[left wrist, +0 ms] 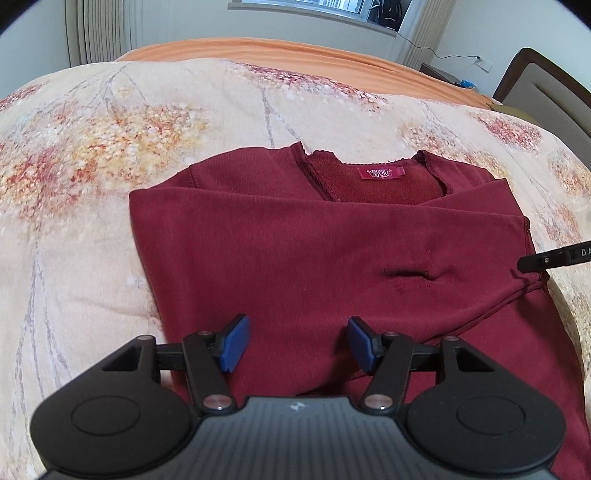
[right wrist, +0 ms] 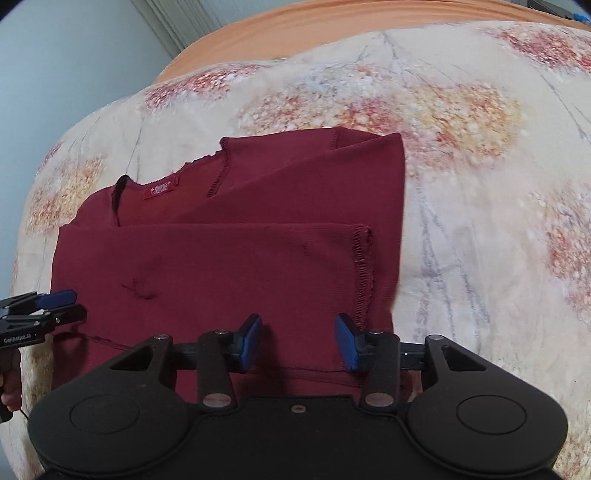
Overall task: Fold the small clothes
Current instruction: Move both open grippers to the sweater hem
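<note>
A dark red long-sleeved top [left wrist: 295, 251] lies flat on the floral quilt [left wrist: 92, 155], neckline and pink label [left wrist: 380, 172] at the far side, both sleeves folded across the body. My left gripper [left wrist: 297, 345] is open and empty above the top's near part. My right gripper [right wrist: 299, 343] is open and empty above the top [right wrist: 221, 258], close to the folded sleeve's stitched cuff [right wrist: 364, 266]. The left gripper shows in the right wrist view [right wrist: 55, 306] at the top's left edge. A tip of the right gripper [left wrist: 554, 258] shows at the right edge of the left wrist view.
An orange sheet [left wrist: 258, 48] covers the far part of the bed. A dark headboard [left wrist: 546, 88] stands at the far right, with a window [left wrist: 314, 11], a radiator [left wrist: 99, 29] and a wall behind. The quilt [right wrist: 480, 184] spreads wide to the right of the top.
</note>
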